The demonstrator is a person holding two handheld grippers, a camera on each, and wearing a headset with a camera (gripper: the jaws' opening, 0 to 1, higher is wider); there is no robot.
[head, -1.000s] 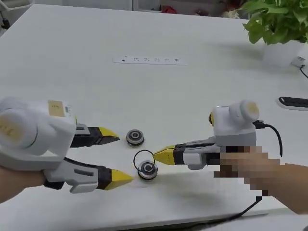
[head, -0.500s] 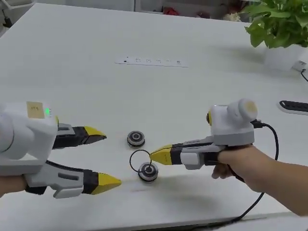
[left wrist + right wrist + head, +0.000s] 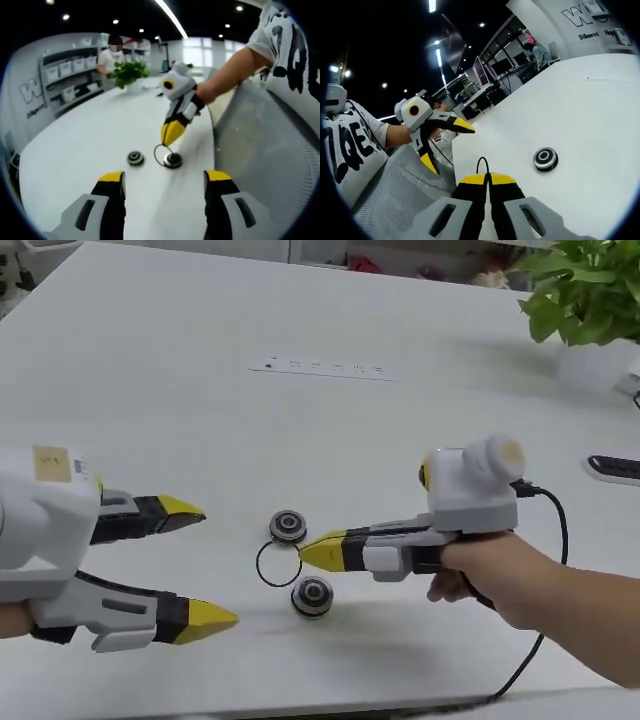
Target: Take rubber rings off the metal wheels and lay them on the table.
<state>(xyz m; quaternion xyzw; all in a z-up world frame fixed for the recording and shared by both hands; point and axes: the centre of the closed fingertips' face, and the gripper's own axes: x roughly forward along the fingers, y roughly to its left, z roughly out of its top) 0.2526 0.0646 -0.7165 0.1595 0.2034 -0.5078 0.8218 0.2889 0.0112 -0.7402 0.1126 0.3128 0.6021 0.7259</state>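
My right gripper [image 3: 303,550] is shut on a thin black rubber ring [image 3: 258,566], which hangs from its yellow tips just above the white table [image 3: 300,440]. Two small metal wheels lie there: one [image 3: 288,526] just beyond the tips, the other [image 3: 312,595] just in front of them. The right gripper view has the ring [image 3: 482,158] poking up from the shut jaws [image 3: 489,178], with one wheel [image 3: 545,158] to the right. My left gripper [image 3: 200,563] stands open to the left, holding nothing; its own view [image 3: 165,177] faces both wheels [image 3: 135,158] [image 3: 173,160] and the ring [image 3: 154,154].
A white power strip [image 3: 318,367] lies flat at mid-table. A potted plant [image 3: 585,300] and a black flat object [image 3: 612,468] sit at the right edge. The right gripper's cable [image 3: 535,650] trails off the near edge. A person stands by shelves [image 3: 107,55].
The right gripper has drawn the ring leftward, away from the near wheel. The left gripper has pulled back to the left, still open.
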